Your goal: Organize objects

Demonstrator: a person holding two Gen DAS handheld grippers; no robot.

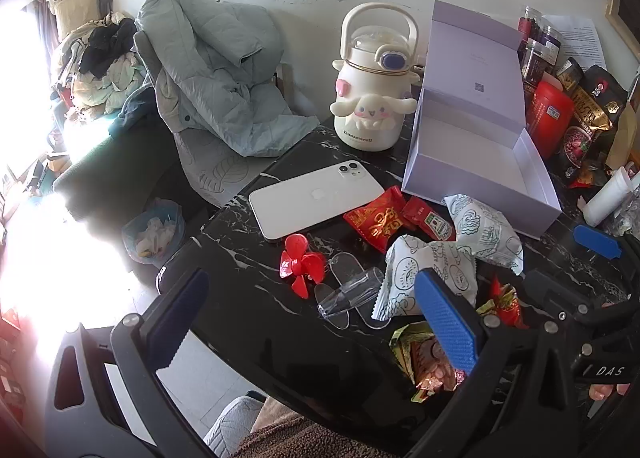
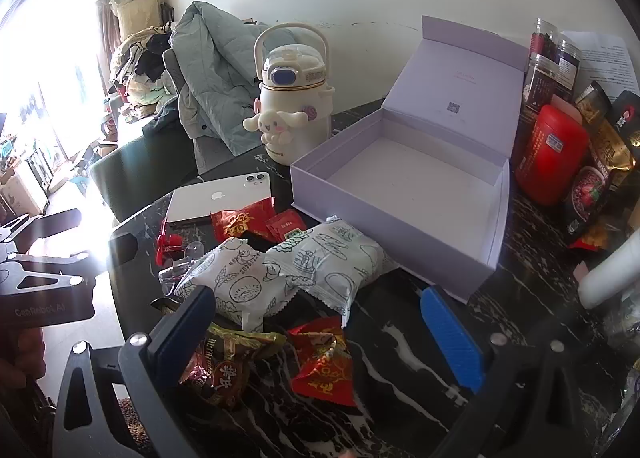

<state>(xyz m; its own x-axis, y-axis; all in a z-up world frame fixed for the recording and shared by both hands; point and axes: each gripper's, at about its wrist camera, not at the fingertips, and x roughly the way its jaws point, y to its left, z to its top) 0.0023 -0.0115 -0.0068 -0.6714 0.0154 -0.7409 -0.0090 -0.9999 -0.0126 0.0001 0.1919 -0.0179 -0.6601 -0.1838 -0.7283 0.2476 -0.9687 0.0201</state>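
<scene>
1. We hold the left hand-held gripper (image 1: 312, 322) and the right hand-held gripper (image 2: 320, 338) wide open and empty over the black marble desk (image 1: 248, 258).
2. Only the left view shows the red fan (image 1: 301, 264) clearly.
3. The open lilac box (image 2: 400, 194) is empty; the Cinnamoroll bottle (image 2: 290, 106) stands just beside it.
4. Two white snack packs (image 2: 288, 274) touch the box front.
5. The white iPhone (image 1: 316, 196) lies face down, camera end toward the bottle.

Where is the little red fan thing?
The red fan lies on the black marble table near its left edge in the left wrist view, just in front of the white phone and beside the clear plastic stand.
</scene>
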